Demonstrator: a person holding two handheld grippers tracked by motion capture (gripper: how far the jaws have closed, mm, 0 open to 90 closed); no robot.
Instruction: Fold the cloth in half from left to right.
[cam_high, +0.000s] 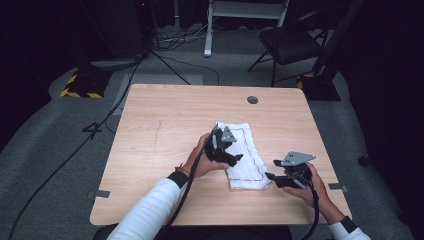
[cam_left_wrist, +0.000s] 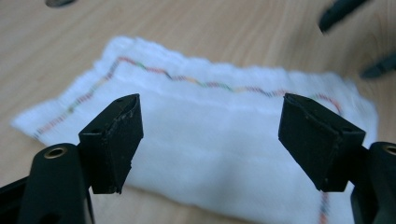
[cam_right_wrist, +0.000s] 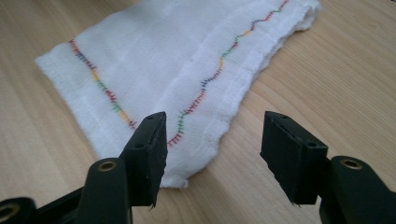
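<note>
white cloth (cam_high: 244, 156), folded into a long strip with a line of coloured stitching near its edges, lay flat on the wooden table (cam_high: 165, 120), a little right of the middle and toward the person's side. the left gripper (cam_high: 223, 149) hung over the cloth's left edge, its jaws spread wide with nothing between them; its own view showed the cloth (cam_left_wrist: 224, 154) below the parted jaws. the right gripper (cam_high: 272, 170) sat just beside the cloth's near right corner, jaws also apart and gripping nothing, the cloth (cam_right_wrist: 163, 70) lying ahead of them. a small grey disc (cam_high: 252, 100) lay near the table's far edge.
</note>
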